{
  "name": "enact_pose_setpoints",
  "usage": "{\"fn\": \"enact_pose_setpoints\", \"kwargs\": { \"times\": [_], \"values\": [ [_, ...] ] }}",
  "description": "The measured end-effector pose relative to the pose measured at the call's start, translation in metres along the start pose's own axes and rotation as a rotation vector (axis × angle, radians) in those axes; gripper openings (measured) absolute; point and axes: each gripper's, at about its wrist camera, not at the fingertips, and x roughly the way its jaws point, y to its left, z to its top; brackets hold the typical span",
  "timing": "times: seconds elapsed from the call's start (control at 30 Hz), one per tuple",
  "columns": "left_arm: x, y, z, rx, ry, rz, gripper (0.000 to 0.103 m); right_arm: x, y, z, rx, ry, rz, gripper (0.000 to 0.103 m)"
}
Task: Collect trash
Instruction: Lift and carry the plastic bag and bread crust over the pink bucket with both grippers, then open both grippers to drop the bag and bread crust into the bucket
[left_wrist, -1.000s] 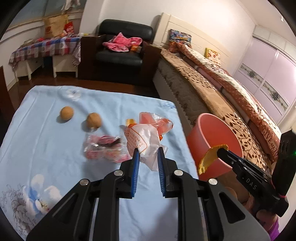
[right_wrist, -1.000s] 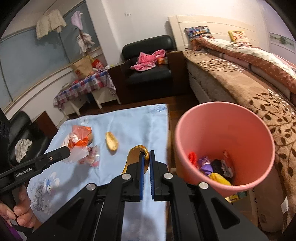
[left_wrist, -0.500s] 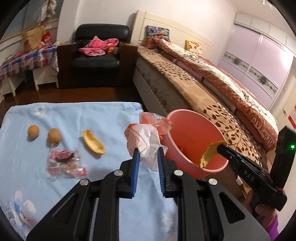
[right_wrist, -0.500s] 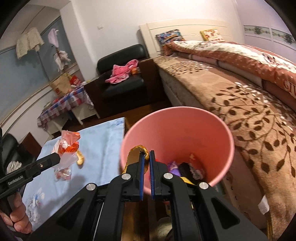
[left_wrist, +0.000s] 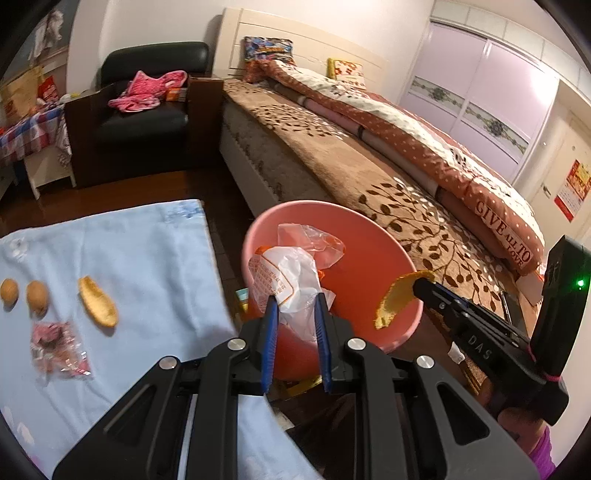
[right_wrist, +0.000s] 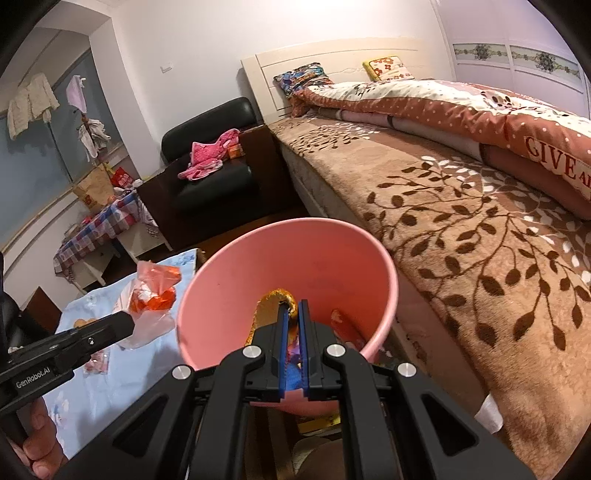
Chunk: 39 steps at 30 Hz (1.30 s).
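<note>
My left gripper is shut on a crumpled white and orange plastic bag and holds it over the near rim of the pink bin. My right gripper is shut on a curved orange peel and holds it over the bin's mouth. The peel also shows in the left wrist view, and the bag in the right wrist view. Trash lies at the bin's bottom. On the blue cloth lie another peel, a pink wrapper and two brown round things.
The bin stands between the blue-clothed table and a bed with a brown leaf-pattern cover. A black armchair with pink clothes stands beyond the table. A checked-cloth side table is at the far left.
Both grippers have moved right, from above the blue cloth to over the pink bin, each still holding its piece of trash.
</note>
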Motion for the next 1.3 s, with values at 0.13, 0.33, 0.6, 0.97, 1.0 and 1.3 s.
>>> {"fn": "enact_pose_setpoints", "kwargs": {
  "times": [0.13, 0.33, 0.6, 0.97, 1.0, 1.3],
  "values": [
    [0.014, -0.013, 0.003, 0.018, 0.014, -0.017, 0.019, 0.005, -0.004, 0.0, -0.001, 0.0, -0.015, 0.005],
    [0.039, -0.016, 0.006, 0.009, 0.061, -0.017, 0.019, 0.011, -0.007, -0.002, -0.001, 0.007, -0.028, 0.005],
    [0.049, -0.014, 0.005, -0.001, 0.078, -0.002, 0.021, 0.018, -0.012, -0.002, 0.002, 0.014, -0.042, 0.005],
    [0.044, -0.014, 0.007, -0.014, 0.072, 0.015, 0.042, 0.019, -0.011, -0.001, -0.003, 0.011, -0.05, 0.005],
    [0.043, -0.013, 0.007, -0.015, 0.07, 0.014, 0.042, 0.018, -0.01, 0.0, -0.005, 0.01, -0.049, 0.006],
    [0.034, -0.009, 0.006, -0.034, 0.063, 0.004, 0.042, 0.012, -0.005, 0.001, -0.012, -0.008, -0.048, 0.028]
  ]
}}
